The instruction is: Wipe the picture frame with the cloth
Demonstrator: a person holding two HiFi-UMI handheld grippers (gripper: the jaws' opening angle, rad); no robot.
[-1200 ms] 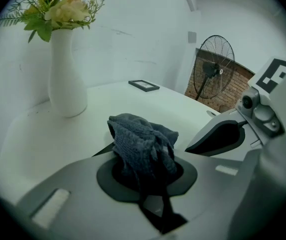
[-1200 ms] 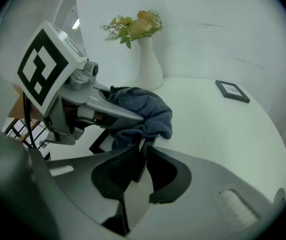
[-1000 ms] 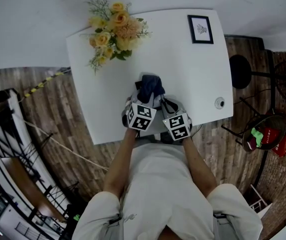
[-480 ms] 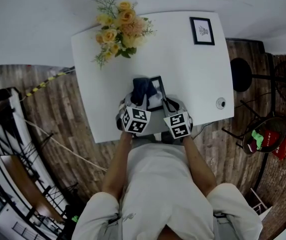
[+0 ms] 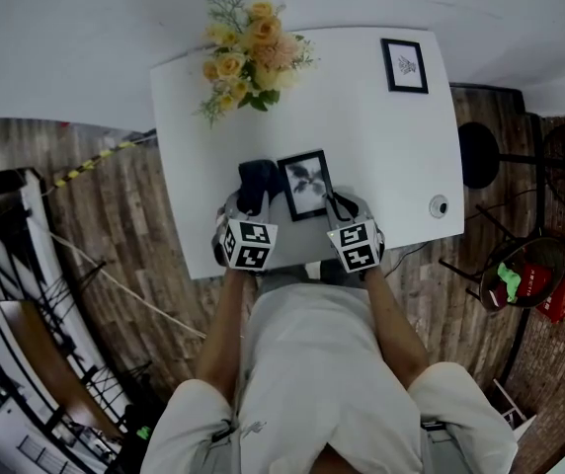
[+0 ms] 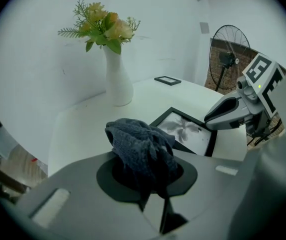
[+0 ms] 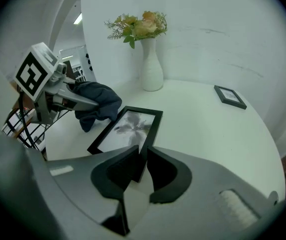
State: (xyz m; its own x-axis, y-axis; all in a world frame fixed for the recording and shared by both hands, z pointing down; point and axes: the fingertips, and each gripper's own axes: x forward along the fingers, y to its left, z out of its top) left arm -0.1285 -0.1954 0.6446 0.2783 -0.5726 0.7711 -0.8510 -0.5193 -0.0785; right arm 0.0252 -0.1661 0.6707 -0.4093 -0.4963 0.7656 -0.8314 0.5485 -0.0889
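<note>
Our left claw [image 5: 251,197], clamped on the cloth [image 5: 257,178], just slid left off the picture frame [image 5: 305,185] that our right claw [image 5: 335,204] pinches by its edge, so we reckon one wipe's done.

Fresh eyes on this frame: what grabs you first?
The black picture frame at the near edge of the table, its corner pinched between the right gripper's jaws, which just eased slightly wider. Left of it, the left gripper holds a bunched dark cloth. A vase of yellow flowers stands at the far left.
</note>
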